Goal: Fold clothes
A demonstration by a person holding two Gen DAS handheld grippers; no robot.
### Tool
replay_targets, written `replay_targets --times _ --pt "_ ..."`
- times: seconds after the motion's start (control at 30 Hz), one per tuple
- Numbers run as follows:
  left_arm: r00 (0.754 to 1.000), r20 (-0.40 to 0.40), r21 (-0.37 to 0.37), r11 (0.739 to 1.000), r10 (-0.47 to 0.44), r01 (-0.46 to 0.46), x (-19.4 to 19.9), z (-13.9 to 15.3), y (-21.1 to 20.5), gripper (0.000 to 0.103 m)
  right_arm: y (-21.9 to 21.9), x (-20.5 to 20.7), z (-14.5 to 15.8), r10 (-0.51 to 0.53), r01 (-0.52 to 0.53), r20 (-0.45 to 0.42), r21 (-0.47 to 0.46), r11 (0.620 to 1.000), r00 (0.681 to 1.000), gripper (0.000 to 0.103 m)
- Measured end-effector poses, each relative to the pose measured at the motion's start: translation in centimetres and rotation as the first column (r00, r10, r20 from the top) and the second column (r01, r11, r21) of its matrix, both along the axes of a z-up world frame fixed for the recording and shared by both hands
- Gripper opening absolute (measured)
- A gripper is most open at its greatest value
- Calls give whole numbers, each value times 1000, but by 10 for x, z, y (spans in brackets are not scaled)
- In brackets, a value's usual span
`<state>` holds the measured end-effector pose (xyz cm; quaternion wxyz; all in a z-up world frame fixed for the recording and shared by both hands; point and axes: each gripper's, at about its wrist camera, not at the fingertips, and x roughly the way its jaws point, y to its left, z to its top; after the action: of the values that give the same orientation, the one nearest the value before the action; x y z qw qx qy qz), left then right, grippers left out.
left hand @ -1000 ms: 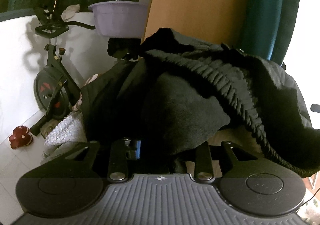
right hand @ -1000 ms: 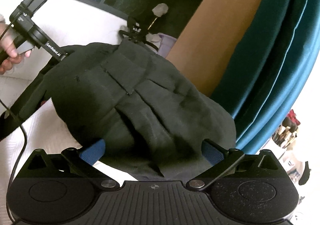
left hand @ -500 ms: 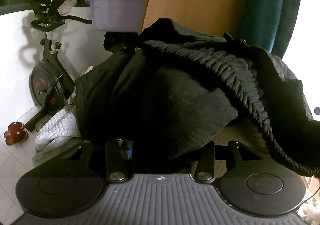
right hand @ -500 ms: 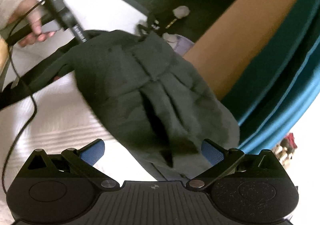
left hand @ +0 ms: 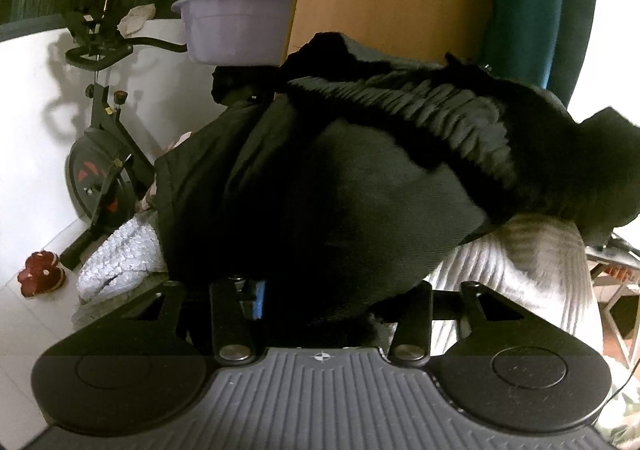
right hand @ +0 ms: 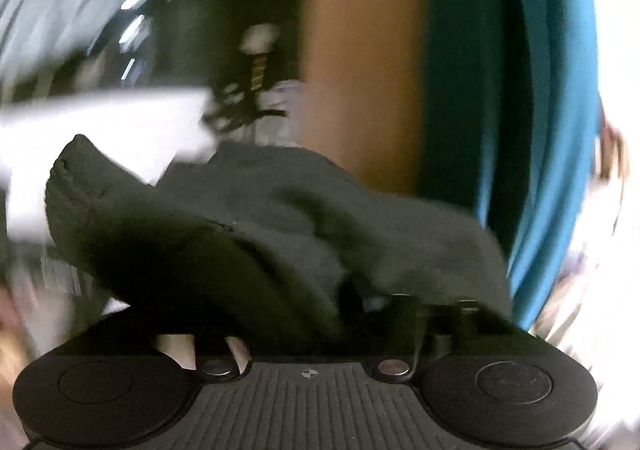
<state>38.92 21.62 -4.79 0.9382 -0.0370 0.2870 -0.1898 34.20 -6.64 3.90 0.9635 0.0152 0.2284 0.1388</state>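
Black garment bunched in a heap, draped over both grippers and hiding the fingertips. Ribbed waistband on top, so likely trousers.

Left gripper: jaws opening, cloth between them; grip or release, can't tell.

Right gripper: jaws closing into cloth, probably taking over an edge for next fold. View badly blurred.

Grey bedding underneath. Exercise bike and purple basin behind.
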Motion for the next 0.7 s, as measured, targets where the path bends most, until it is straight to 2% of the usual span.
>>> replay_targets --times 0.07,0.13,0.2,0.23,0.27,0.3,0.33,0.37,0.4,0.47,0.53,0.7 --pt "1000 -6 7 1000 10 -10 1 -1 0 58 -14 9 1 -50 55 -42 130 990 998 30" --pt "1000 -14 6 1000 23 -23 3 -3 0 63 -12 14 -2 -66 71 -48 117 991 997 30" --pt "999 -26 3 999 32 -32 6 -4 -1 64 0 16 -5 -72 72 -20 13 997 997 41" --pt "999 -31 3 999 36 -36 7 -5 -2 64 8 16 -8 -73 73 5 -68 995 997 54" --pt "999 -31 4 999 38 -38 7 -5 -2 64 16 16 -12 -67 70 29 -143 987 997 60" --pt "999 -29 5 999 37 -37 8 -6 -2 63 22 17 -15 -59 67 47 -201 977 997 60" --pt "999 -25 4 999 34 -34 7 -5 -2 51 25 18 -17 -49 59 50 -223 973 998 60" --pt "999 -19 2 1000 28 -28 5 -3 -2 39 26 20 -18 -41 51 45 -223 973 998 53" --pt "1000 -12 0 1000 22 -22 3 -2 -1 29 21 22 -15 -37 40 23 -171 985 999 46" --pt "1000 4 -2 1000 13 -13 -2 2 0 23 12 26 -8 -25 25 -15 -62 998 1000 24" --pt "999 27 -19 1000 22 -21 -11 9 4 21 1 28 6 -21 22 -20 50 999 1000 12" --pt "994 91 -122 991 58 -47 -35 37 20 20 -18 23 53 -29 7 107 202 979 994 10"
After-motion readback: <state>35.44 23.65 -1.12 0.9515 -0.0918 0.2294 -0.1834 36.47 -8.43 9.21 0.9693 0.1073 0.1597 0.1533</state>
